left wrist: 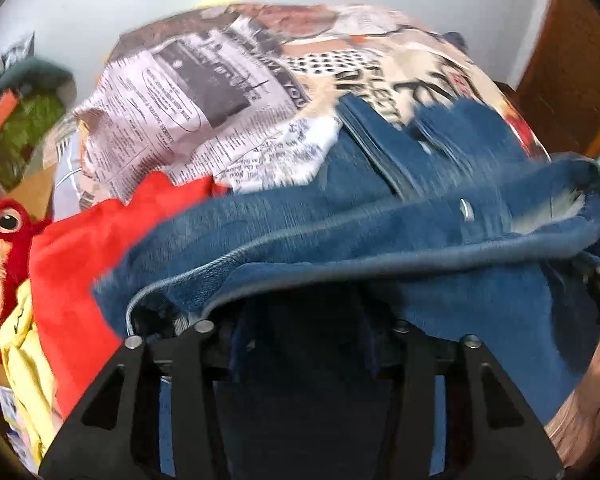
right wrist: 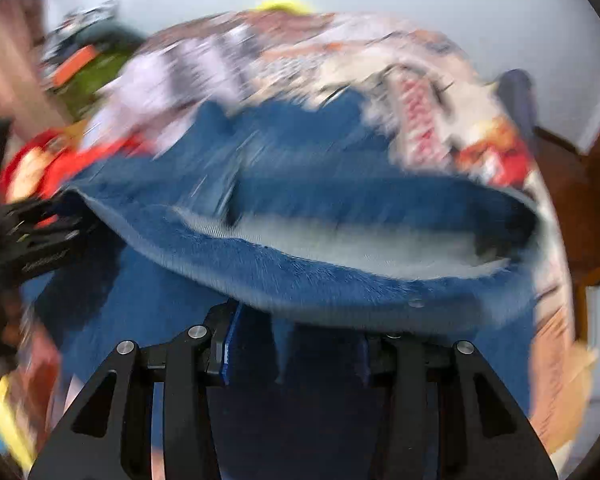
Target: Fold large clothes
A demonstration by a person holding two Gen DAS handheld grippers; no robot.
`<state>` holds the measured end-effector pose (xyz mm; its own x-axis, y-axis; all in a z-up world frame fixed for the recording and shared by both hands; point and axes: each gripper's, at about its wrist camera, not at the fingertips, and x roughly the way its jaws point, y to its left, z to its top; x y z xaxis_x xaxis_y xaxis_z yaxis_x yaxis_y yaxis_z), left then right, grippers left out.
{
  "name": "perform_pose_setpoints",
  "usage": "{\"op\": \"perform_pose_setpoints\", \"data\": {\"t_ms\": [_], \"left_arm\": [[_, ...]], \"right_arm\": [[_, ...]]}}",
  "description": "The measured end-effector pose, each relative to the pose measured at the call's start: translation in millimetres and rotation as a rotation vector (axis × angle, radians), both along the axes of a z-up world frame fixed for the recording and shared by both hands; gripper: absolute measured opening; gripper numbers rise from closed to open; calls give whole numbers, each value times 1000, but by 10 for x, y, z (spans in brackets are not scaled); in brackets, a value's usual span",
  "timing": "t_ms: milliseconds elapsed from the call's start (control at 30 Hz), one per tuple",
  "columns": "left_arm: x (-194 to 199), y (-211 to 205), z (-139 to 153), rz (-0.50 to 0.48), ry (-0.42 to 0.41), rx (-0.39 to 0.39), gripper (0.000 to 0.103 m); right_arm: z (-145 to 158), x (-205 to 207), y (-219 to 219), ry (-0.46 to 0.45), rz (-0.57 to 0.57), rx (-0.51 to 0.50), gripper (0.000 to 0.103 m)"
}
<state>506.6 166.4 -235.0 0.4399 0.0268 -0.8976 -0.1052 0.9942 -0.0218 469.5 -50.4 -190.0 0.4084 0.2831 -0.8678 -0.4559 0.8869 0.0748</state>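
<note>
Blue denim jeans (left wrist: 380, 216) lie across a bed with a newspaper-print cover (left wrist: 204, 92). Their waistband edge drapes over my left gripper (left wrist: 304, 320) and hides its fingertips. The jaws look closed on the denim. In the right wrist view, which is blurred by motion, the jeans (right wrist: 300, 184) show their open waistband with a pale lining. My right gripper (right wrist: 296, 336) holds the near waistband edge, its fingertips hidden under the cloth. The left gripper (right wrist: 32, 236) shows at the left edge, at the other end of the waistband.
A red garment (left wrist: 100, 248) and a yellow garment (left wrist: 24, 344) lie left of the jeans. A red plush toy (left wrist: 4, 232) sits at the far left. Green and orange items (left wrist: 24, 120) lie beyond. A brown wooden door (left wrist: 572, 64) stands at the right by a white wall.
</note>
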Motion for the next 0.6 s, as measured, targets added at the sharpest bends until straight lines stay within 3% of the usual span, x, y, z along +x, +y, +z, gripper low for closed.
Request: {"op": "perform_pose_setpoints", "data": {"t_ms": [67,133,200,267,433,600], "left_arm": [[168,84,121,47,-10,-59,45],[159,90,331,86,-109,16,50],[77,78,566,104,-206,100,63],[-8,85,673,85,-245,102,67],[-295,-25,541,4,-182,69,70],[-719,-271,-32,-85,-45,57,75]], "right_arm": [[159,239,14,-82,-105,-25,41],[272,308,-22,-96,-144,16,41],[330,278,-68,-66,-133,100,41],[326,156,-93,-52,-116,139,41],[115,-192,31,-19,-18,86,49],[-212,-449,32,29,61,-39,58]]}}
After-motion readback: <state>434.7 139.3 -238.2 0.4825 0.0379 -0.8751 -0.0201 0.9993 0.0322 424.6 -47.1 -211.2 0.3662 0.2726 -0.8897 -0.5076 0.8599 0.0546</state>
